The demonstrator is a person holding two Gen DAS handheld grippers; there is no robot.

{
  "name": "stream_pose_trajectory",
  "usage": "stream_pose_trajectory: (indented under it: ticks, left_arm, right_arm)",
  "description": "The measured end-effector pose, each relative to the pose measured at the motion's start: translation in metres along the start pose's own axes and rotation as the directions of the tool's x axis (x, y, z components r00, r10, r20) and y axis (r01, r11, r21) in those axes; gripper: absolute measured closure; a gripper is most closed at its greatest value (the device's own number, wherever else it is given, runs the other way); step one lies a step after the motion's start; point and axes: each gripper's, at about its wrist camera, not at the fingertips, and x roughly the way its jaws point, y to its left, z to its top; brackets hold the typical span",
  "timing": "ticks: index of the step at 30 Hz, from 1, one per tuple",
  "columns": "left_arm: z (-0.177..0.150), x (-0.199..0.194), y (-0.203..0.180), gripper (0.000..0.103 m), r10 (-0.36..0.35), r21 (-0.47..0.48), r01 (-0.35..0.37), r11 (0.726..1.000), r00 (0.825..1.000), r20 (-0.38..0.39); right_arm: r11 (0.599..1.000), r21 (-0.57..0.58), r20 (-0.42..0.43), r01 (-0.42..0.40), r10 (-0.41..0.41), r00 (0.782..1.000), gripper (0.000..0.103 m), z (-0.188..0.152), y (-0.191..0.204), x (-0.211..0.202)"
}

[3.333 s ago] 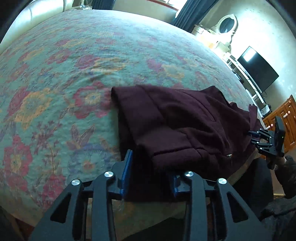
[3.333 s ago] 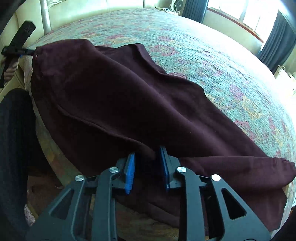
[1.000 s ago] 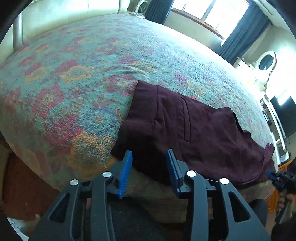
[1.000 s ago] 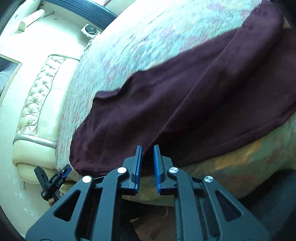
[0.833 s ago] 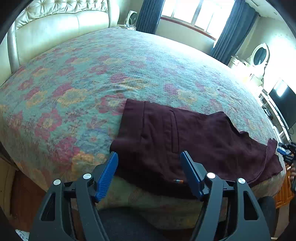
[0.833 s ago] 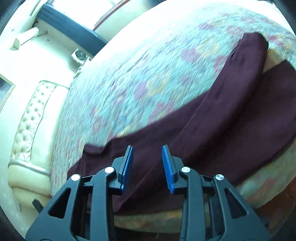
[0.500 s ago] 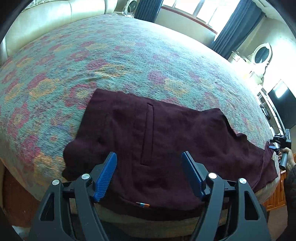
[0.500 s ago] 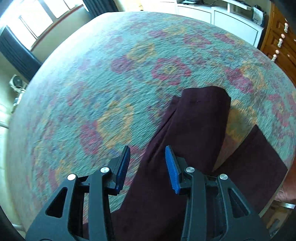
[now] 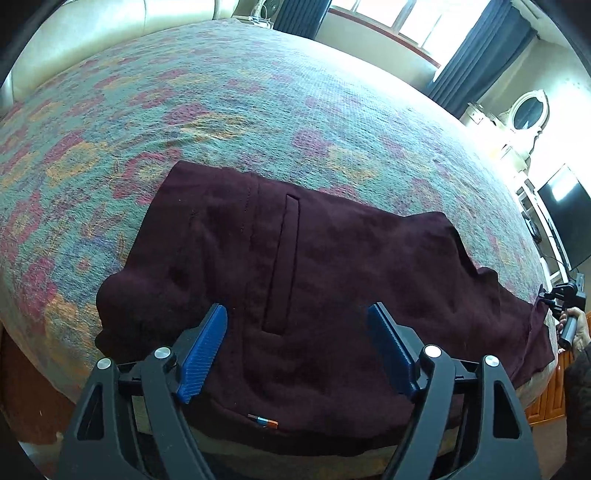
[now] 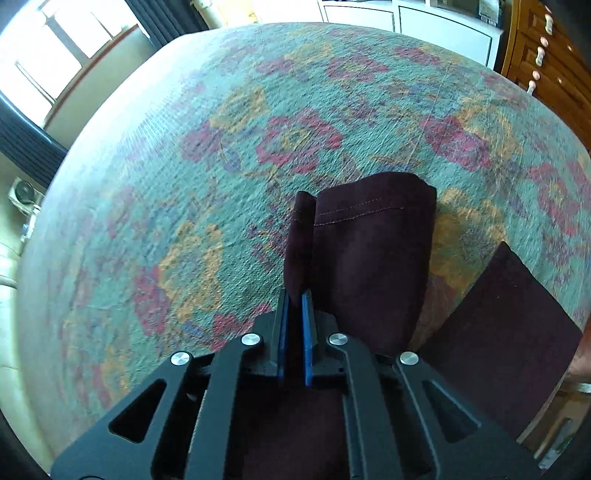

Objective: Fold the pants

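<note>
Dark maroon pants (image 9: 332, 251) lie flat along the near edge of a floral bedspread (image 9: 258, 92), waist end with a welt pocket nearest me. My left gripper (image 9: 295, 310) hovers over the waist, its jaws opening wide, pads clear of the cloth. At the far right a hand holds my right gripper (image 9: 554, 295) at the leg end. In the right wrist view my right gripper (image 10: 295, 295) is shut on the folded side edge of one pant leg (image 10: 369, 251) close to its stitched hem. The other leg (image 10: 509, 332) lies at the right, over the bed's edge.
A cream padded headboard (image 9: 92, 37) stands at the far left of the bed. Dark curtains (image 9: 480, 55), a mirror and a television (image 9: 565, 214) line the far wall. Wooden drawers (image 10: 546, 48) and a white cabinet (image 10: 424, 18) stand beyond the foot end.
My left jaws have spread wide and moved rightward over the waist. My right gripper swung along the pants to the leg hem, opened, then closed on the leg's edge.
</note>
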Motion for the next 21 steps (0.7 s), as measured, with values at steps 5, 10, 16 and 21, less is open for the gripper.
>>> stream_pose_trajectory:
  ticks: [5,10,16,21]
  left_arm:
    - [-0.001,0.0,-0.001,0.025,0.011,0.005,-0.011,1.0,1.0,0.004]
    - [-0.005,0.001,-0.006,0.024,0.038,0.03,-0.039,0.999,0.999,0.013]
    - [-0.007,0.003,-0.01,0.023,0.067,0.054,-0.067,0.996,0.998,0.018]
    - [-0.008,0.002,-0.01,0.023,0.067,0.039,-0.067,0.997,0.998,0.016]
  right_arm:
    - [0.987,0.031,0.11,-0.161,0.156,0.982,0.097,-0.008,-0.056,-0.072]
    - [0.962,0.124,0.126,-0.242,0.227,0.966,0.097,-0.032,-0.123,-0.095]
    - [0.906,0.316,0.085,-0.281,0.268,0.96,0.097,-0.064,-0.184,-0.054]
    - [0.858,0.377,0.098,-0.348,0.337,0.937,0.087,-0.068,-0.194,-0.038]
